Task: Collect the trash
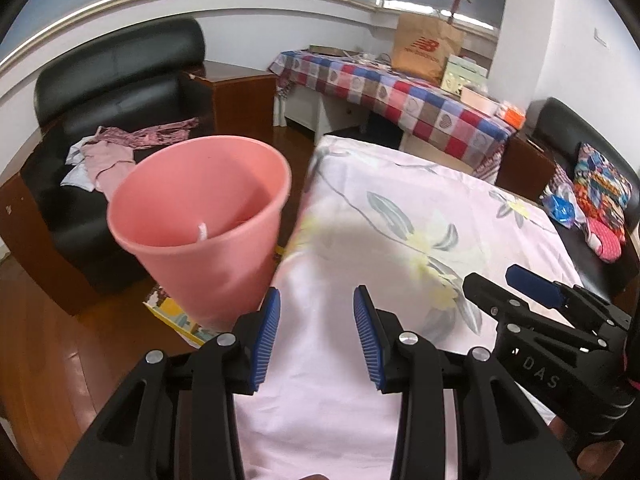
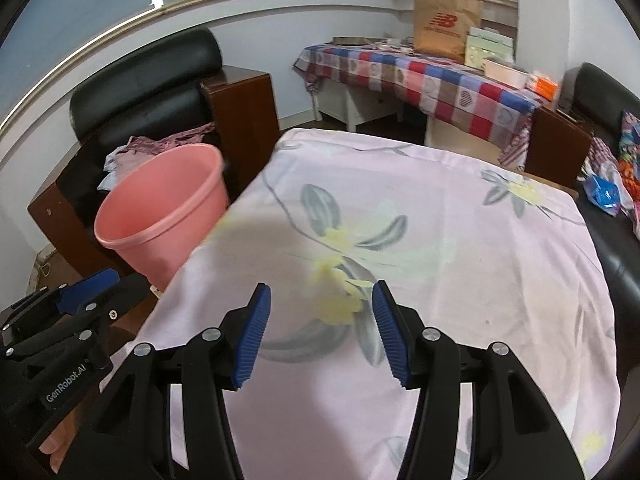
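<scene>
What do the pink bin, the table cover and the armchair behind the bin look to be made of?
Pink bin: probably plastic, smooth matte wall with a moulded rolled rim.
Table cover: thin woven fabric, floral print, soft drape over the edge.
Armchair: black leather or imitation, glossy padded cushions; its side panels look like varnished wood.

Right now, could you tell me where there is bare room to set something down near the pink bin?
The flowered sheet lies bare from its edge beside the pink bin across to the black sofa on the right. Both the left gripper and the right gripper hang open over its near end. The checked table behind is crowded with a paper bag and boxes, and clothes cover the armchair seat.
</scene>
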The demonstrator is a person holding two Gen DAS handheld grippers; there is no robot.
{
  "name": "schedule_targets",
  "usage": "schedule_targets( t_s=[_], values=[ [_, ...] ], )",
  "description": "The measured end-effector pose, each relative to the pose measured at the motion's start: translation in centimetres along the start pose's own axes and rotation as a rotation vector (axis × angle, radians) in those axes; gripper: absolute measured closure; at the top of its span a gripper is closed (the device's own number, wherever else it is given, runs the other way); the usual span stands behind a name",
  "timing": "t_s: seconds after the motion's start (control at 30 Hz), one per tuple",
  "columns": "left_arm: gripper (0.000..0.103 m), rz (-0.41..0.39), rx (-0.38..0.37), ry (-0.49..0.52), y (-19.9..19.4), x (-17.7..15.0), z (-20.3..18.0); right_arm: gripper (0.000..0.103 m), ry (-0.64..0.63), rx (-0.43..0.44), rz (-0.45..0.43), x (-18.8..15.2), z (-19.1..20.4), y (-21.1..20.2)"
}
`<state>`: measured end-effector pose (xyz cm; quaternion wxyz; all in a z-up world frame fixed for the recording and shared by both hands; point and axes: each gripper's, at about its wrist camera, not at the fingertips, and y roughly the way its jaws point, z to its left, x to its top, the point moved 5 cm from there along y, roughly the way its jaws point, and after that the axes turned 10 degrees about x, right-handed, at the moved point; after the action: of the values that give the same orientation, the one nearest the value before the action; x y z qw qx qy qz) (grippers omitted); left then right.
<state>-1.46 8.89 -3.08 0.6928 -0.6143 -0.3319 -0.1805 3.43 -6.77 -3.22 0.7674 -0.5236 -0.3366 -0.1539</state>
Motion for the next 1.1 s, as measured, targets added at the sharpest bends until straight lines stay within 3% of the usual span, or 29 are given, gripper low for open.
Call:
schedule_targets(
  t_s=[0.3,1.1],
  values=[
    [0.065,0.002,-0.047,0.063,0.5,0.1,-3.9,0.049,0.047,-0.036,-0.016,-0.9,-2.8,-1.4],
    [0.066,0.067,-0.067,0.134,2.6,-0.9,-7.3,0.05,0.111,-0.047,0.008,-2.4,-5.7,-0.9]
  ],
)
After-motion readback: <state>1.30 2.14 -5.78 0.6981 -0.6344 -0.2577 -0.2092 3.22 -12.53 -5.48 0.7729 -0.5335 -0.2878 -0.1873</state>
